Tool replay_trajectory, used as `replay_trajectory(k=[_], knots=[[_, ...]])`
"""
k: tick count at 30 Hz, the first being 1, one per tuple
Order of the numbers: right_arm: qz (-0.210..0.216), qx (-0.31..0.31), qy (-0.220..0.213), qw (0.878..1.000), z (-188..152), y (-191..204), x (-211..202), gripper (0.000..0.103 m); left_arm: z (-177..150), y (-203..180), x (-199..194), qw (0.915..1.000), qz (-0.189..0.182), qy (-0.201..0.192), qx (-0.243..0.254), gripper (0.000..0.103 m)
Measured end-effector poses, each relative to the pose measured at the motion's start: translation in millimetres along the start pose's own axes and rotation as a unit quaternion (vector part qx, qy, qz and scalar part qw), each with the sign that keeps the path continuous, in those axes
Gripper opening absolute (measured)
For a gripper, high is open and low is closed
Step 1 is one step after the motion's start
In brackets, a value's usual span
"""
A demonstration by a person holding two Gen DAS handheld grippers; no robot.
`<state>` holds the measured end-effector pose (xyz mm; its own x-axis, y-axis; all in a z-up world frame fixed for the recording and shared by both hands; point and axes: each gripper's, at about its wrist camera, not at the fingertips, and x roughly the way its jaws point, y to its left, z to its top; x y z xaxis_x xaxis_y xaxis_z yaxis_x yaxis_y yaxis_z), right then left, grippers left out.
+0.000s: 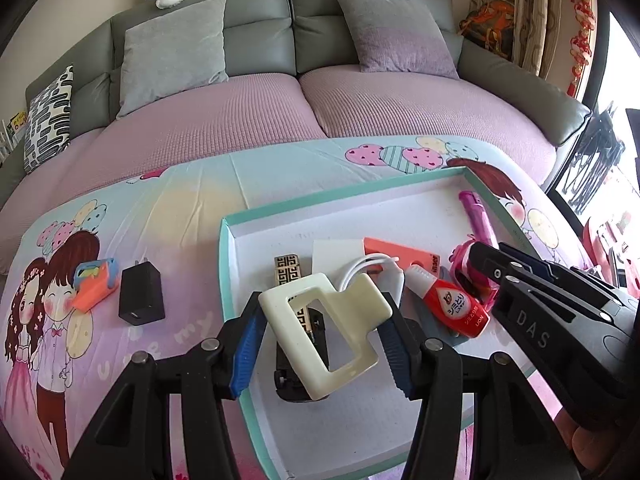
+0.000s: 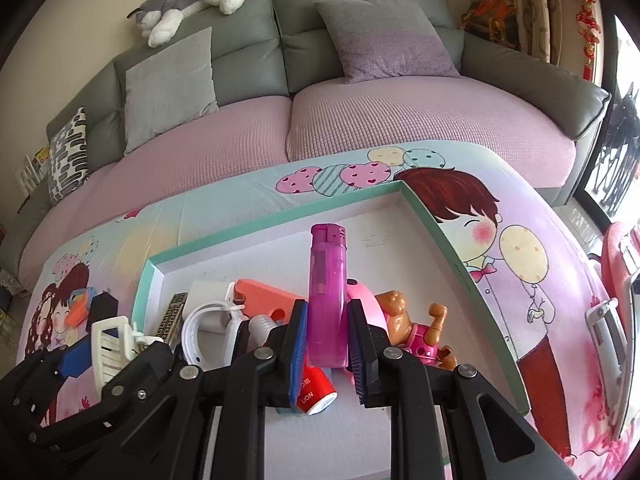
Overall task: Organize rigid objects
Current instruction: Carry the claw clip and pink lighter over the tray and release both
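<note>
The left gripper (image 1: 320, 332) clamps a cream plastic clip (image 1: 324, 328) between its blue pads, holding it above the near left part of the teal-rimmed tray (image 1: 226, 280); the clip's long axis runs diagonally, from its upper end toward the tray's left wall down to its lower end toward the tray's near edge. The right gripper (image 2: 326, 344) is closed on a pink lighter (image 2: 326, 300), which stands nearly upright between the pads with its capped end pointing toward the tray's far corner. Below and around both tools the tray's middle is crowded: a red glue bottle (image 1: 460, 304), an orange flat piece (image 1: 400, 254), a white cable (image 1: 368, 266), a patterned black-and-gold bar (image 1: 287, 270) and a small toy figure (image 2: 416, 328) lie close together, some touching. The tray's far strip and its near floor are bare white. Outside the tray, left of its left wall on the cartoon-printed cloth (image 1: 180, 200), a black charger (image 1: 141, 300) and an orange-and-blue toy (image 1: 96, 286) lie just beside each other.
</note>
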<state>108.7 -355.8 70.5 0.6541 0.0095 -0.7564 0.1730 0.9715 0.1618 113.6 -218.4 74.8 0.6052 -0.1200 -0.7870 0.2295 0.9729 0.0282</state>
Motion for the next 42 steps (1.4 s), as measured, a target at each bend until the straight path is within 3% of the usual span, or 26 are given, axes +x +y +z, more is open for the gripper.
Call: replay_trajectory(k=[19,23,42], knots=[[-0.014,-0.002,0.031,0.999,-3,1,14,0.022,-3,-3,14,0.9996,0.004,0.028,0.006,0.058],[-0.020,-0.006,0.028,0.999,-2,2,12,0.022,-2,-2,12,0.9997,0.009,0.023,0.005,0.067],[-0.021,0.000,0.011,1.000,2,1,-1,0.022,3,12,-1,0.9995,0.029,0.004,-0.009,0.067]])
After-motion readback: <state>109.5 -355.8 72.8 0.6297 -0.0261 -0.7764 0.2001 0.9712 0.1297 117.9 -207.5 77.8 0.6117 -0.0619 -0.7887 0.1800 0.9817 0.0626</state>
